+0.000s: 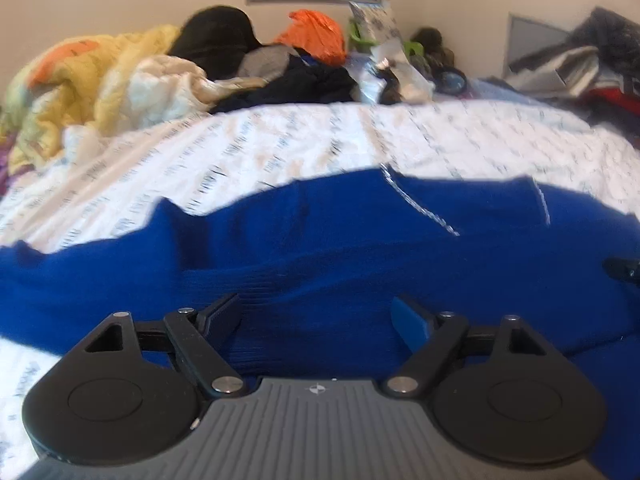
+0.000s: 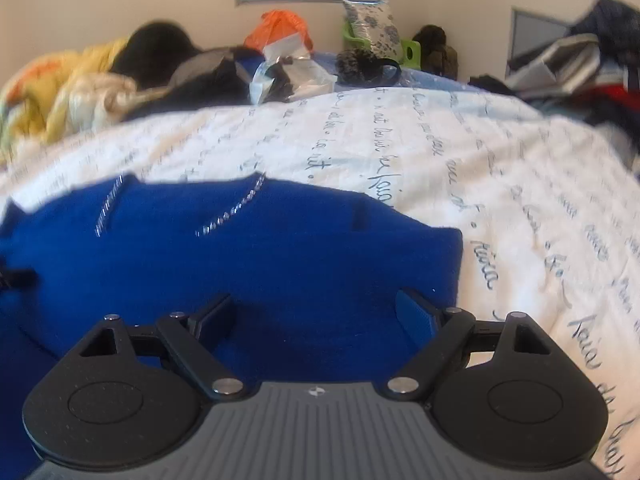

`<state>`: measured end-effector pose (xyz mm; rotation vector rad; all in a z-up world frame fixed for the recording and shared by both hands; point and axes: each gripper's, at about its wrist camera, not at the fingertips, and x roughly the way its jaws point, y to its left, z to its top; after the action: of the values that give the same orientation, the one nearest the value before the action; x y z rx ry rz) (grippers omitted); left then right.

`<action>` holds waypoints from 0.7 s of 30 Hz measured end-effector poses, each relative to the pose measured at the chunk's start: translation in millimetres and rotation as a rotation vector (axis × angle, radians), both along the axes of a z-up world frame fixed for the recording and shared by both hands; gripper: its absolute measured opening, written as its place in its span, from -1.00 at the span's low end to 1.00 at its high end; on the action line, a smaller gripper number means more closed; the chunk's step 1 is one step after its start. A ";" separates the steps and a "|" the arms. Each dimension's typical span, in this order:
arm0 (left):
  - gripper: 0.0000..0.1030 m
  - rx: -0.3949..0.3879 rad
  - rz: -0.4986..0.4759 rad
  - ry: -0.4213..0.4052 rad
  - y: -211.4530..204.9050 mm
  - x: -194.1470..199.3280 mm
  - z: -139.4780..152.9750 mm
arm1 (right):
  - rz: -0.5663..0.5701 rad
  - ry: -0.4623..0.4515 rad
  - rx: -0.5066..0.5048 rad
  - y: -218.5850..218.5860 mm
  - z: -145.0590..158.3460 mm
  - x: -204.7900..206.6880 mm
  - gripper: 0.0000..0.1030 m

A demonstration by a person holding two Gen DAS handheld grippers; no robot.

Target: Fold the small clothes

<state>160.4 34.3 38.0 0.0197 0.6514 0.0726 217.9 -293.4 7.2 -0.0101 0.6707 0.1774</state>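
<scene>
A royal-blue knit garment point(image 1: 320, 248) with thin silver trim lines lies spread on a white bedsheet point(image 1: 280, 148) printed with script. It also shows in the right wrist view point(image 2: 260, 252), its right edge ending near the sheet point(image 2: 500, 208). My left gripper point(image 1: 316, 320) is open, its fingers low over the garment's near part. My right gripper point(image 2: 316, 316) is open too, over the garment's right portion. The other gripper's tip shows at the frame edge in each view point(image 1: 622, 268) point(image 2: 16, 278).
At the bed's far side lie a yellow quilt point(image 1: 92, 76), black clothes point(image 1: 224, 40), an orange bag point(image 1: 316, 34) and plastic-wrapped items point(image 2: 288, 76). A clothes pile point(image 1: 592, 68) sits at the far right. The wall is behind.
</scene>
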 end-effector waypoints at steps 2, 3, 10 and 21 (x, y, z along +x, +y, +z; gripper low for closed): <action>0.91 -0.082 0.027 -0.078 31.2 -29.4 17.5 | -0.004 -0.003 0.018 -3.3 -0.2 -3.0 0.72; 1.00 -0.113 0.064 -0.120 52.1 -42.3 23.8 | -0.005 -0.006 0.015 -4.2 0.8 -4.5 0.72; 0.98 -0.360 0.578 -0.176 259.2 -76.3 31.1 | -0.007 -0.009 0.015 -5.2 3.9 1.4 0.72; 0.77 -0.858 0.747 -0.145 373.4 -68.2 5.3 | -0.010 -0.010 0.014 -5.1 3.4 2.4 0.73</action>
<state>92.2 407.8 43.2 -1.0515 0.4736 0.5030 220.3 -298.4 10.6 0.0057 0.6599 0.1728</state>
